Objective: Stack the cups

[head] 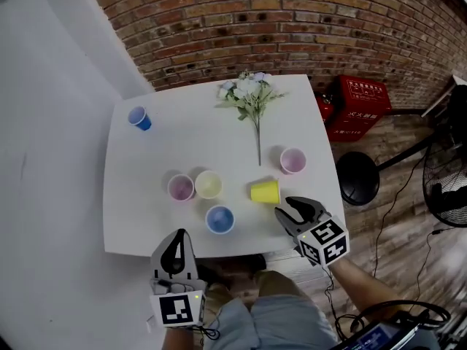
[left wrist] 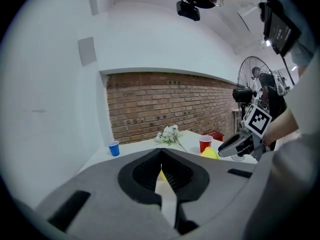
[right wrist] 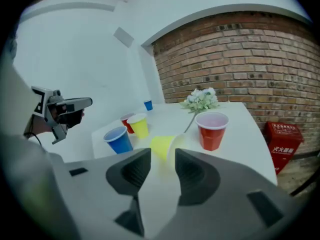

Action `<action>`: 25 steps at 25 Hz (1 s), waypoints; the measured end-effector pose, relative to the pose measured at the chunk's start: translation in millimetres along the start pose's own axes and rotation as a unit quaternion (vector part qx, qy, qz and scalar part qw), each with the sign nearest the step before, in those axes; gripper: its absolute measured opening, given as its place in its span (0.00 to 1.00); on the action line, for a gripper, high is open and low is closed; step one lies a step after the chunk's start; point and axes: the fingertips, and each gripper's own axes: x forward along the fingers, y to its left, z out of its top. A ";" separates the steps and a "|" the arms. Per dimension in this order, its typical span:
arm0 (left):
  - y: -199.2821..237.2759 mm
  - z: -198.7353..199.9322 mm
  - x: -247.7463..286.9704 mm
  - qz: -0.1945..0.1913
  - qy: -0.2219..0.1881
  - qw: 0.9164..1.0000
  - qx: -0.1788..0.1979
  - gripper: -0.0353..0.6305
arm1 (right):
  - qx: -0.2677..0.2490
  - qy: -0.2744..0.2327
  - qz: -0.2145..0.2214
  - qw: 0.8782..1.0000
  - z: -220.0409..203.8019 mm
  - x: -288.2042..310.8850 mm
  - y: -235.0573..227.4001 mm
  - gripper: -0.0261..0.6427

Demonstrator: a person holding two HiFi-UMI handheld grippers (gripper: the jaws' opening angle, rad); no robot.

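Several plastic cups stand on the white table (head: pixel 146 166). A yellow cup (head: pixel 265 192) (right wrist: pixel 161 145) lies on its side near the front right. My right gripper (head: pixel 286 206) (right wrist: pixel 161 156) is open, its fingers just short of that cup's base, with nothing between them. Upright are a red cup (head: pixel 292 160) (right wrist: pixel 212 129), a red cup (head: pixel 181 188), a yellow cup (head: pixel 209 184) (right wrist: pixel 140 125) and a blue cup (head: pixel 220 219) (right wrist: pixel 118 140). Another blue cup (head: pixel 139 117) (left wrist: pixel 114 148) stands alone at the far left. My left gripper (head: pixel 177 233) (left wrist: pixel 161 153) hangs at the table's front edge, shut and empty.
A bunch of artificial flowers (head: pixel 249 93) lies at the table's far side, stem toward the middle. Right of the table, on the wooden floor, are red crates (head: pixel 357 104), a round black base (head: pixel 357 177) and a fan (head: pixel 446 188). A brick wall (head: pixel 292 20) runs behind.
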 end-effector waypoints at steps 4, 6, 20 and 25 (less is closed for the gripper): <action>3.3 -4.9 -5.0 0.007 0.007 1.000 0.000 0.07 | 0.001 0.009 0.004 1.000 -5.4 16.3 -1.2 0.26; 6.4 -6.9 -8.5 0.012 0.009 1.000 0.002 0.07 | -0.002 0.014 0.001 1.000 -6.8 20.9 -2.5 0.25; 24.9 -16.3 -23.4 0.048 0.020 0.998 -0.036 0.07 | -0.221 0.082 0.071 0.969 25.8 27.7 24.3 0.08; 35.8 -15.2 -30.5 0.064 0.008 0.997 -0.042 0.07 | -0.419 0.178 0.133 0.880 32.0 33.5 45.1 0.08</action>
